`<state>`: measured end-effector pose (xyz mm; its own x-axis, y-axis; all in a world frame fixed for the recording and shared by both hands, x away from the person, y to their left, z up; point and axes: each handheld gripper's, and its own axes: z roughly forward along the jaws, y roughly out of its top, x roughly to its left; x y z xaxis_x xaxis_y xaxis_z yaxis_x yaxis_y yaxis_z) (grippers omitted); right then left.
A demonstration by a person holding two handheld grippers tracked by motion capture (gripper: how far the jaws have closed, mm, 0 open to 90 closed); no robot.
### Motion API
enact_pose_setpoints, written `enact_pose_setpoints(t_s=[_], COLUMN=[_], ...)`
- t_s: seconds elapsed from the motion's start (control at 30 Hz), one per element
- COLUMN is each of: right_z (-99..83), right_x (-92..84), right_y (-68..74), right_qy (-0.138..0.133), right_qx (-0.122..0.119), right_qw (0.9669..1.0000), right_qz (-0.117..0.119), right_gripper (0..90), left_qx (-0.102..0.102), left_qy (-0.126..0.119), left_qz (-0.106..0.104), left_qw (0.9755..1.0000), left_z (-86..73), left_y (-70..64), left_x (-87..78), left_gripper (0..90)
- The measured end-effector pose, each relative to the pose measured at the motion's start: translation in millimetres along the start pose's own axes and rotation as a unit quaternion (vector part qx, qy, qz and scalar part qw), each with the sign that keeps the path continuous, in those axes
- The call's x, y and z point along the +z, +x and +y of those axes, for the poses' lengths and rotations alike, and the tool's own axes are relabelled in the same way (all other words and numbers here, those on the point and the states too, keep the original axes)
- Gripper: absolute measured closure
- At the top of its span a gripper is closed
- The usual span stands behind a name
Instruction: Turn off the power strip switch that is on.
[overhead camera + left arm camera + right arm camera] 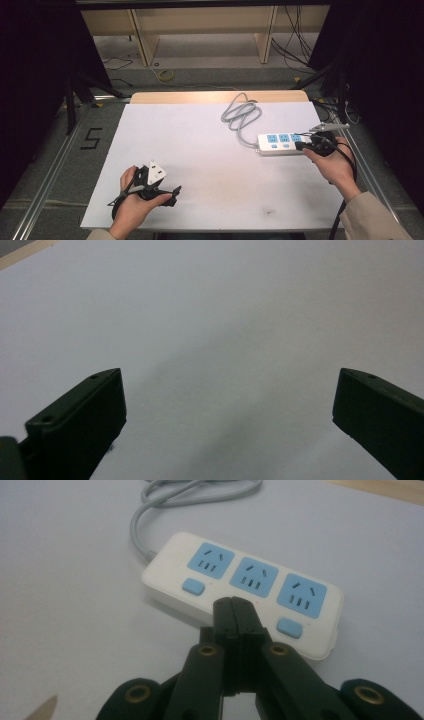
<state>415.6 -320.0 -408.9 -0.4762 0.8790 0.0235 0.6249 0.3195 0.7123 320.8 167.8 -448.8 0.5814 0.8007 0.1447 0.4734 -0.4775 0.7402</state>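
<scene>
A white power strip with three blue sockets lies at the right of the white table. Its grey cable coils away toward the back. My right gripper is shut with nothing between its jaws. Its tips rest at the strip's near edge below the middle socket, between two blue switches, and hide what lies under them. My left gripper is open near the front left of the table, its jaws wide apart over bare white surface.
A wooden strip borders the table's far edge. Metal frame rails run along both sides. On the floor are a "5" marking at the left and loose cables behind, in front of wooden shelving.
</scene>
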Motion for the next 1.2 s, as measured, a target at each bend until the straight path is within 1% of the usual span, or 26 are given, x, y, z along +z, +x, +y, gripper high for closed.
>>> enact_pose_setpoints(t_s=[0.07,0.2,0.33,0.57,0.7,0.93,1.2], right_z=[1.5,3.2,4.7,10.4,12.8,13.3,14.1], right_x=[0.9,1.0,1.9,4.8,7.0,6.4,8.9], right_y=[-1.9,-4.1,-5.3,-7.5,-6.7,-9.1,-10.5], right_qy=[0.001,0.002,0.006,0.007,0.009,0.010,0.019], right_qx=[0.003,0.005,0.006,0.008,0.006,0.009,0.012], right_qw=[1.0000,1.0000,0.9999,0.9999,0.9998,0.9997,0.9996], right_qz=[0.005,0.005,0.007,0.009,0.018,0.019,0.018], right_gripper=[90.0,90.0,90.0,90.0,90.0,90.0,90.0], left_qx=[0.001,0.001,0.006,0.002,0.003,0.003,0.003], left_qy=[0.001,0.001,0.003,0.002,0.005,0.005,0.008], left_qz=[0.000,-0.001,-0.003,-0.005,-0.002,-0.001,0.003], left_qw=[1.0000,1.0000,1.0000,1.0000,1.0000,1.0000,1.0000], left_z=[0.2,0.9,1.7,2.2,2.1,2.0,1.5], left_y=[-0.4,-1.3,-2.0,-3.1,-3.2,-3.3,-2.4], left_x=[0.1,1.4,1.9,2.8,3.1,3.6,3.4], left_gripper=[0.3,0.3,0.3,0.5,0.7,0.6,0.8])
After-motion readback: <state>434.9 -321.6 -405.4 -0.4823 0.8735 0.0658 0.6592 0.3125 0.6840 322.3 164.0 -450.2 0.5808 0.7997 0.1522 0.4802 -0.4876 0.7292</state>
